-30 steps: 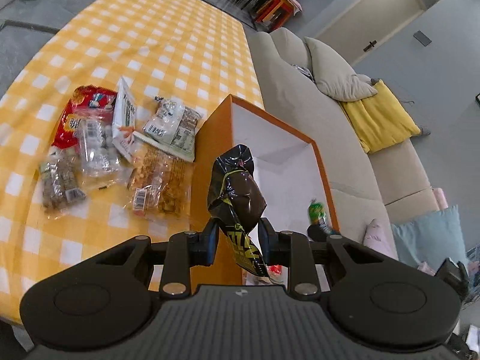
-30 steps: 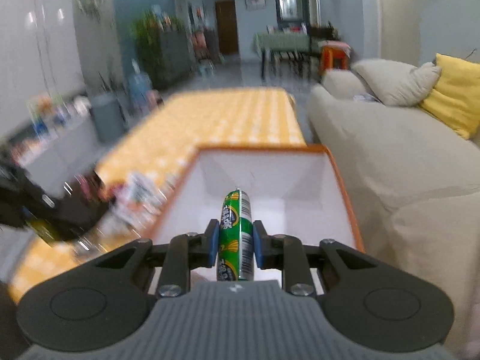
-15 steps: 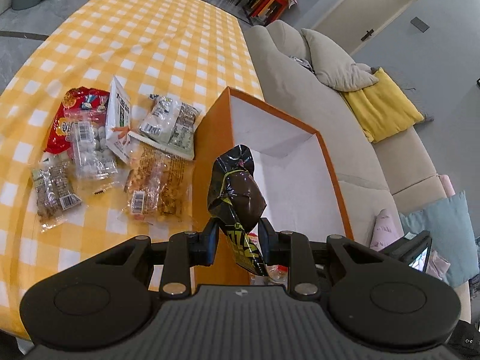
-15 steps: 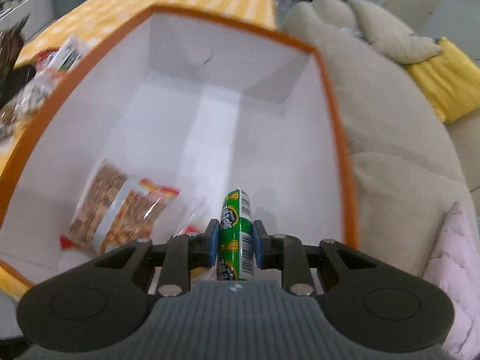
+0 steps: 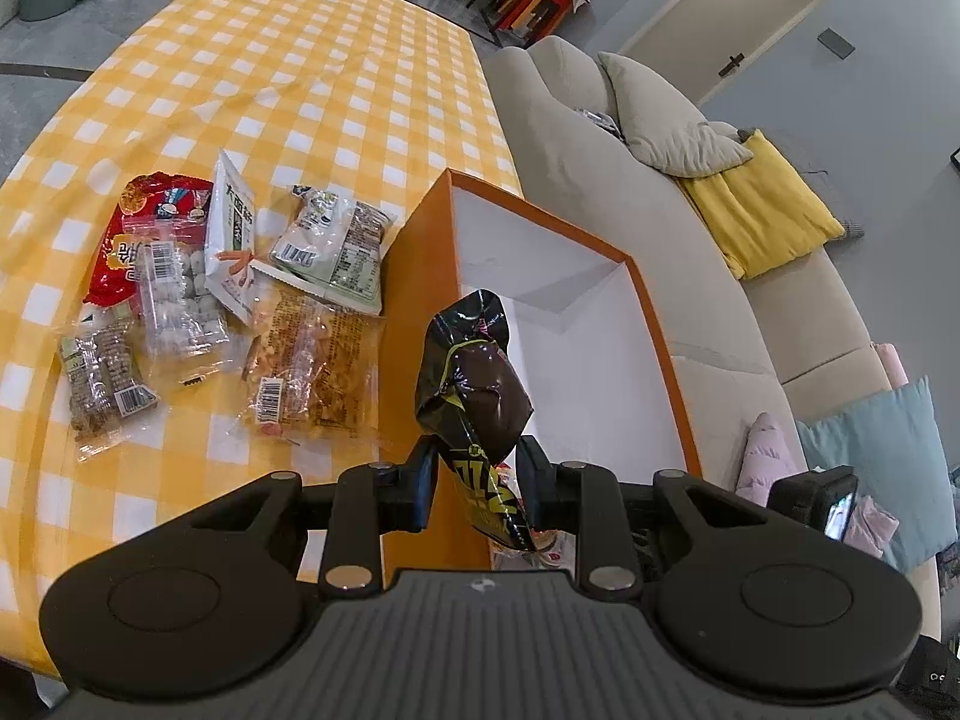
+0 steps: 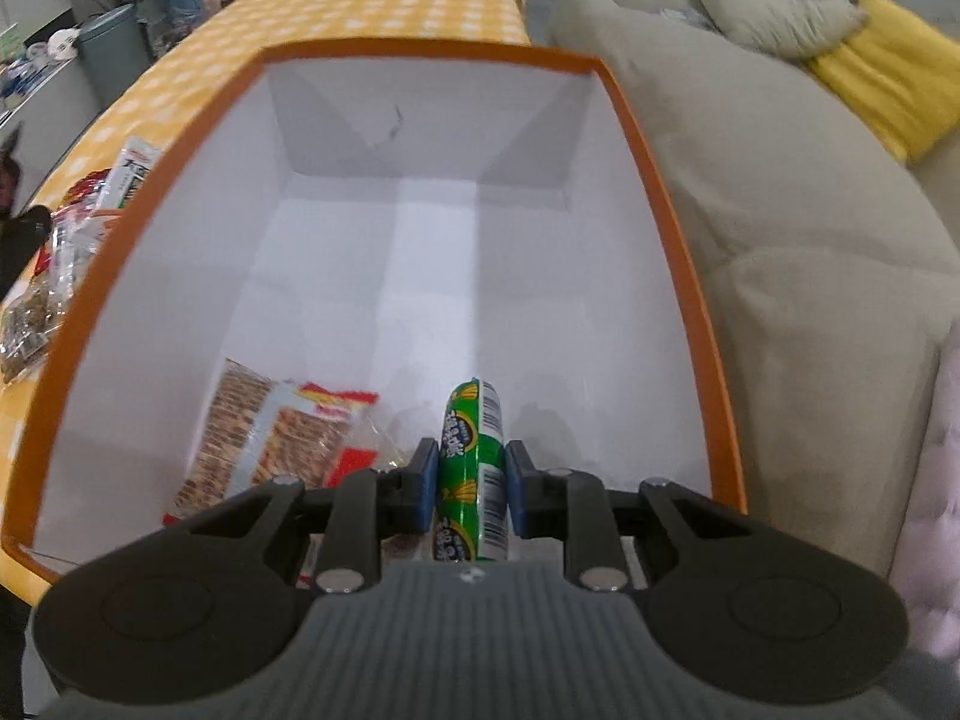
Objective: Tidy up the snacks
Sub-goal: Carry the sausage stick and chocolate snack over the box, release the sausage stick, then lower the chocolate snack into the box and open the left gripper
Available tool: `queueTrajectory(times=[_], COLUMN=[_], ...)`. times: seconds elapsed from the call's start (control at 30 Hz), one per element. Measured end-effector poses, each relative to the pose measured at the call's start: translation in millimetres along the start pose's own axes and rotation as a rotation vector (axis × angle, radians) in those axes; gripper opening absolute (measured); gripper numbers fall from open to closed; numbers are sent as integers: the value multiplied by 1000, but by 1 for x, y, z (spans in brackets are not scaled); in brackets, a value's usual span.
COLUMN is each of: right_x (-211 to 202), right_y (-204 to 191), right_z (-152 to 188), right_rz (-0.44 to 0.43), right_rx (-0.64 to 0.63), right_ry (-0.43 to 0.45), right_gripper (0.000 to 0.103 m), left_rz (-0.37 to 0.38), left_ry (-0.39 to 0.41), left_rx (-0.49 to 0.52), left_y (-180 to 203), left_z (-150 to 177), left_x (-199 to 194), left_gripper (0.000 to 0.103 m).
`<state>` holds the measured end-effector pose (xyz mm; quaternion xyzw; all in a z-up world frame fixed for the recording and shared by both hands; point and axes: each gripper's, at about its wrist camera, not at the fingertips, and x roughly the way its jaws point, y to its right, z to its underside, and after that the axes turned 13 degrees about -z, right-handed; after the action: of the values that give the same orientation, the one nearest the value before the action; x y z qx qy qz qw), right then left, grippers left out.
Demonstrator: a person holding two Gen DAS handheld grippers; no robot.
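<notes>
Right gripper is nearly closed, its blue pads pinching a slim green sausage stick in shiny printed film, hanging inside the orange box with smooth white walls. At about 9 o'clock from it, a clear crinkly cracker pack lies on the box floor. Left gripper is clamped partway on a glossy, wrinkled black snack bag above the box's near edge. Loose packets sit on the yellow checkered worktop at 9 o'clock from the box.
</notes>
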<state>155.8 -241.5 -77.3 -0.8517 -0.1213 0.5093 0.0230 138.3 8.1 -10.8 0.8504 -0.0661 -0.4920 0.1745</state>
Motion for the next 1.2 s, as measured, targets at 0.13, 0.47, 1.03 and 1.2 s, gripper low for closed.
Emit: queueTrajectory(times=[0.13, 0.47, 1.03, 1.2], right_x=[4, -37, -78, -89], right_y=[8, 17, 69, 83], right_z=[-1, -10, 2, 5], right_rz=[7, -230, -205, -265], right_rx=[25, 135, 215, 254], right_ry=[-4, 189, 458, 472], right_gripper=[23, 27, 32, 35], left_rz=[-9, 5, 53, 27], left_ry=[-5, -5, -104, -132], left_rx=[14, 38, 165, 209], left_y=[3, 12, 92, 121], left_z=[1, 4, 31, 40], left_x=[0, -5, 31, 55], left_gripper=[31, 31, 31, 31])
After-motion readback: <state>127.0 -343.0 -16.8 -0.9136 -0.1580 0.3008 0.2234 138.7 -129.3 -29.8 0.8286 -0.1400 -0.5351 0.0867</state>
